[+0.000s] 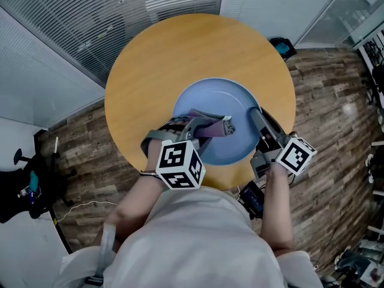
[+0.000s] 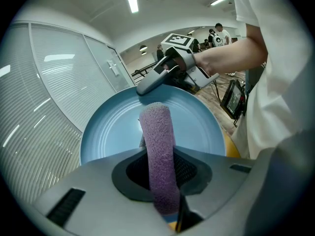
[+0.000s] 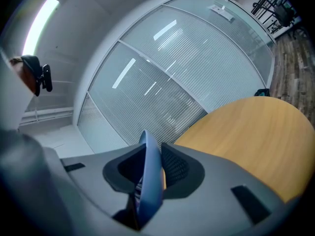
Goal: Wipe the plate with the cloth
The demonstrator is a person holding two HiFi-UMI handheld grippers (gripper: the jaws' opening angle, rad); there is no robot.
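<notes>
Now the left gripper (image 2: 158, 181) clamps the soft purple cloth (image 2: 157, 141), which reaches past its jaws onto the blue plate (image 2: 106, 132). The right gripper (image 3: 147, 181) pinches the rim between its jaws. The plate looks stiff, likely slick and breakable, so a firm rim hold suits.

My head view looks steeply down on the blue plate (image 1: 207, 98) from above. Left gripper view faces across that plate, close; right gripper view sights along its rim, closer. All share it.
</notes>
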